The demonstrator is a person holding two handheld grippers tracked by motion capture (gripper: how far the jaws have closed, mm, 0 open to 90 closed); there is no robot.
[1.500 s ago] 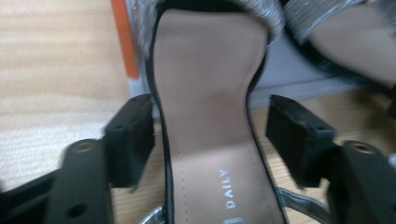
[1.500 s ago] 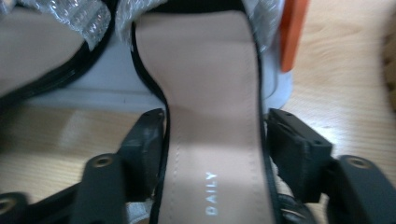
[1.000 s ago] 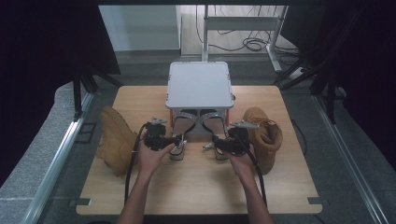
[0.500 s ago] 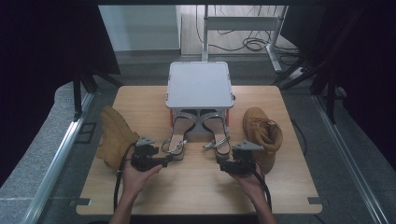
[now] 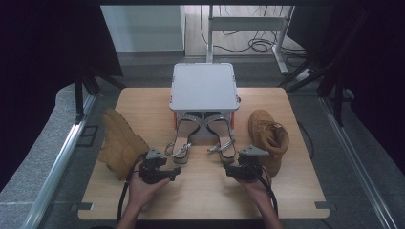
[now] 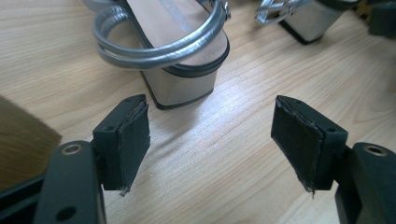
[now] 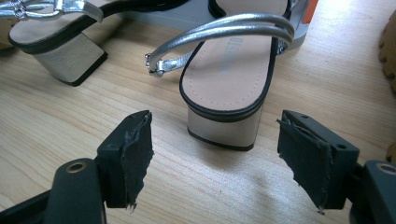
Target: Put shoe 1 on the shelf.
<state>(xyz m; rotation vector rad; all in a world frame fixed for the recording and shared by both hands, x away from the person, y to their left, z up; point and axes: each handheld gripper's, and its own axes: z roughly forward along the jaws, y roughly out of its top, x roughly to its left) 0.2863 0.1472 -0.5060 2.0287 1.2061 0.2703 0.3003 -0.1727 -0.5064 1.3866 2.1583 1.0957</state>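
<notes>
We are working at a wooden counter [image 5: 200,191] with a grey box [image 5: 204,87] standing at its far middle, raised on legs. A tan boot [image 5: 122,143] is lying on its side at the left edge, and its mate [image 5: 268,136] is resting at the right, both set clear of the middle. Between them two silver block-heeled sandals are sitting with their toes tucked under the box and their heels facing us, which is probably why we are coming at them from this side. Our left gripper [image 6: 210,135] is hovering just short of the left sandal [image 6: 173,51], fingers spread wide and empty. Our right gripper [image 7: 217,149] is facing the right sandal [image 7: 229,74] the same way, fingers wide, holding nothing.
</notes>
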